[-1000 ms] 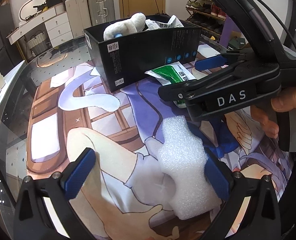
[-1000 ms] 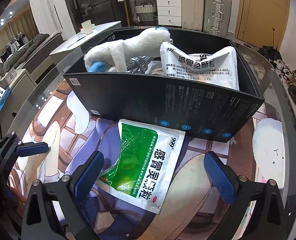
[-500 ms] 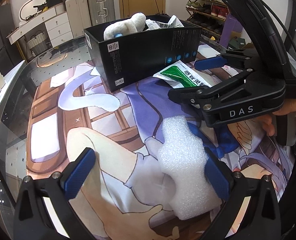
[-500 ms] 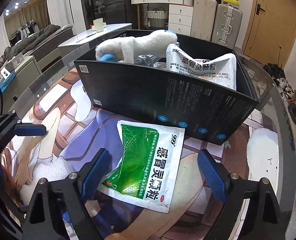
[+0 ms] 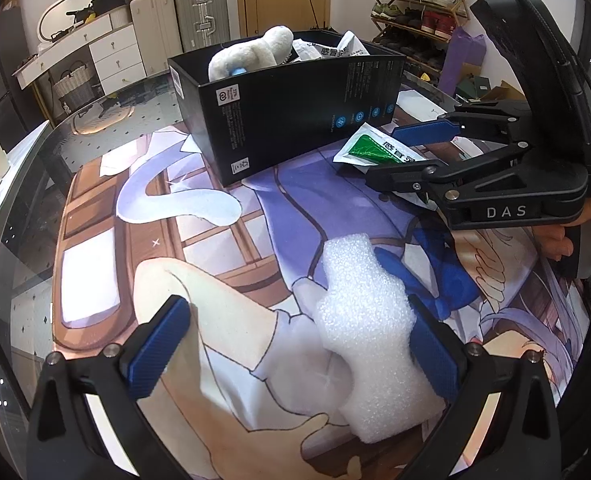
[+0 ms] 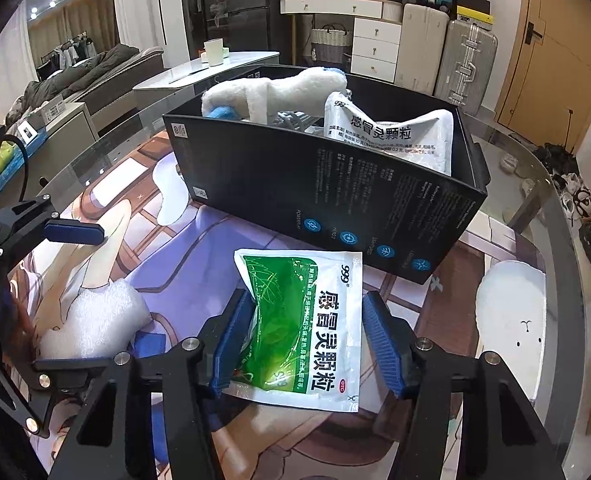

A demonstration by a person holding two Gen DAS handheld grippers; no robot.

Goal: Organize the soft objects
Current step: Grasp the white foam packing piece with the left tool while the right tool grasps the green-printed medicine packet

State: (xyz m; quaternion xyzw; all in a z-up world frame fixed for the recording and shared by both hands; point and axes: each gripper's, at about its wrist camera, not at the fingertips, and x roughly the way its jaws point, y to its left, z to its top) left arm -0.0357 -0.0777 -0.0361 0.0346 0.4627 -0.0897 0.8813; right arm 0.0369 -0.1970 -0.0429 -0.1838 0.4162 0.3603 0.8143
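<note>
Straddling the green sachet [image 6: 301, 320], the right gripper [image 6: 305, 340] is narrowed onto its edges so it can be lifted toward the black box [image 6: 335, 188] ahead. The foam piece [image 5: 369, 336] is left against one pad of the wide-open left gripper [image 5: 295, 344].

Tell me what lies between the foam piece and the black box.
Nothing stands there: between the foam and the box the left wrist view shows only bare printed mat. The green sachet lies off to the right, by the right gripper.
</note>
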